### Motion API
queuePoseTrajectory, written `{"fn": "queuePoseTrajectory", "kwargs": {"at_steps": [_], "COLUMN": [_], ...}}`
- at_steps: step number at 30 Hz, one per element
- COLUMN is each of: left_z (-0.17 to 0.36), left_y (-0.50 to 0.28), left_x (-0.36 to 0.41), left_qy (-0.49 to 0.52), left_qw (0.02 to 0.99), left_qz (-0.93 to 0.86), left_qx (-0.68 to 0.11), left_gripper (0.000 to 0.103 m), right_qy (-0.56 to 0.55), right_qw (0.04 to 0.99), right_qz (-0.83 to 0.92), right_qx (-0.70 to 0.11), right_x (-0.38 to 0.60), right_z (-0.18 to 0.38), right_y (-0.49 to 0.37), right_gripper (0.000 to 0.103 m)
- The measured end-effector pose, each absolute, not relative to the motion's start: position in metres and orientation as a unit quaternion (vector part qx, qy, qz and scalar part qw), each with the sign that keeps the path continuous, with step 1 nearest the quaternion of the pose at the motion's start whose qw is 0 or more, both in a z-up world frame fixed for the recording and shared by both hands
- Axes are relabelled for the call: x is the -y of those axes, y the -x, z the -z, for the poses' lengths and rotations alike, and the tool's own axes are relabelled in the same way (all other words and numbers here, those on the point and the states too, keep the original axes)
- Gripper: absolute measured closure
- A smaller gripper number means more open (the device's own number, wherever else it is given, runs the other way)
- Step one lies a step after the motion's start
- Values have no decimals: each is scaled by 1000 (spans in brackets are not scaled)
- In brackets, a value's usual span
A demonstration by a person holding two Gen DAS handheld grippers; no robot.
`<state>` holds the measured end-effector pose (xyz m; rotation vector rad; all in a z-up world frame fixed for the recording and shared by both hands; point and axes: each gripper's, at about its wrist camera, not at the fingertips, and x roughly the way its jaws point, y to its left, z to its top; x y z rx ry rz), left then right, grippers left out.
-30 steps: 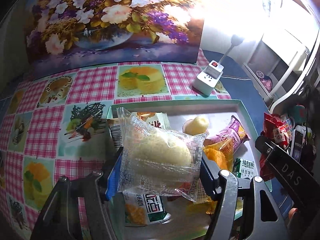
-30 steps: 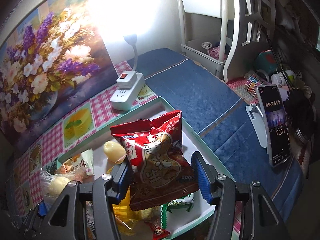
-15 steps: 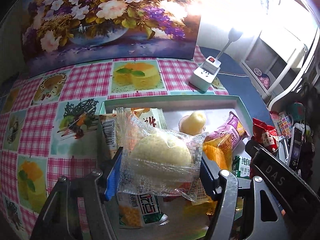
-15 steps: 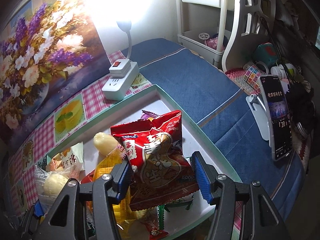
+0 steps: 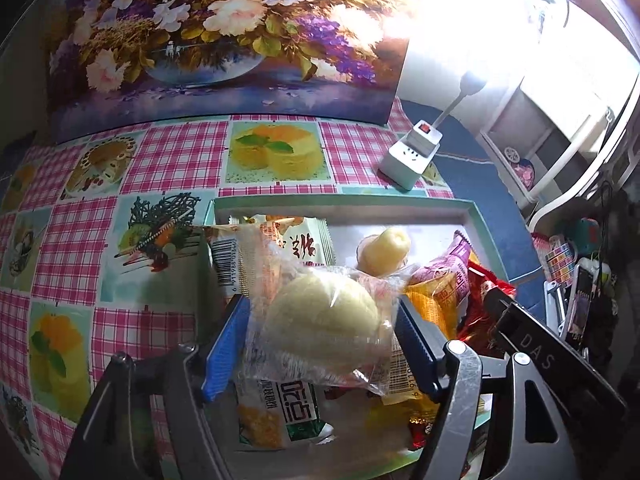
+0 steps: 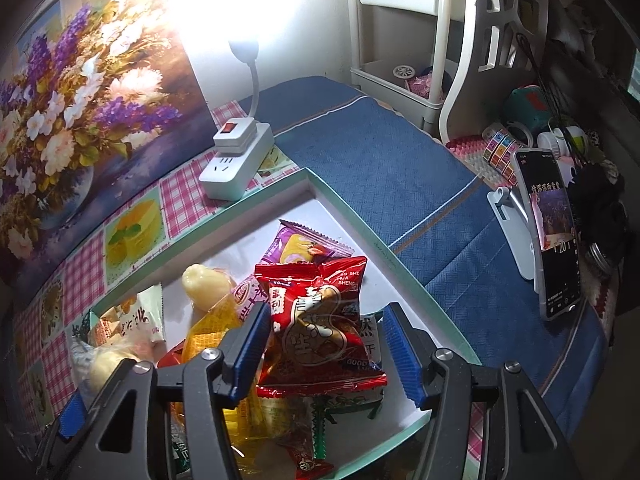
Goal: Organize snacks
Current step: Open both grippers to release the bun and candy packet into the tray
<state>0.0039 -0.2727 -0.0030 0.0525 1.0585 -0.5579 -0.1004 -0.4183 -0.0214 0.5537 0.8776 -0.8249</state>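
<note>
My left gripper (image 5: 320, 320) is shut on a clear-wrapped pale round bun (image 5: 320, 316) and holds it over the mint-rimmed white tray (image 5: 340, 202). My right gripper (image 6: 326, 336) has its blue pads wide apart around a red snack bag (image 6: 320, 320); the left pad touches the bag, the right pad stands clear of it. The red bag rests on the pile in the tray (image 6: 360, 220). Other snacks lie in the tray: a purple packet (image 6: 300, 246), a yellow jelly cup (image 6: 200, 284), a white-green packet (image 5: 304, 240).
A white power strip (image 6: 236, 164) with a lamp stands behind the tray. A flower painting (image 5: 224, 32) leans at the back. A phone on a stand (image 6: 554, 232) and small items sit at the right on blue cloth (image 6: 380, 152). Checked tablecloth (image 5: 80, 240) lies left.
Both grippers have moved down and forward over the tray. The red bag has sunk onto the pile and the right gripper's pads have spread from it. The left gripper still holds the bun.
</note>
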Motion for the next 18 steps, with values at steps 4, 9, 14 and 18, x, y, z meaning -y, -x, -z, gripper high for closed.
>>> {"fn": "queuePoseTrajectory", "kwargs": {"at_steps": [4,9,14,18], "left_z": [-2,-9,-17,-16], "left_y": [-3,-5,-10,-19], "left_x": [270,261,240,220], "left_qy": [-14,1,18,10], "left_qw": [827,831,845,860], "left_qz": [267,264,232,172], "left_qx": [-494,-490,-481,-480], "left_gripper": [27,27,26,14], "right_qy": [-252,-249,-241,-232], "right_qw": [792,795,802,810], "right_qz": [384,384,378,371], "right_qx": [-403,-398,-394,-390], "right_x": [415,413,406,397], "right_z": [18,15,11,7], "right_y": [101,101,100,96], "right_gripper": [40,40,40,40]}}
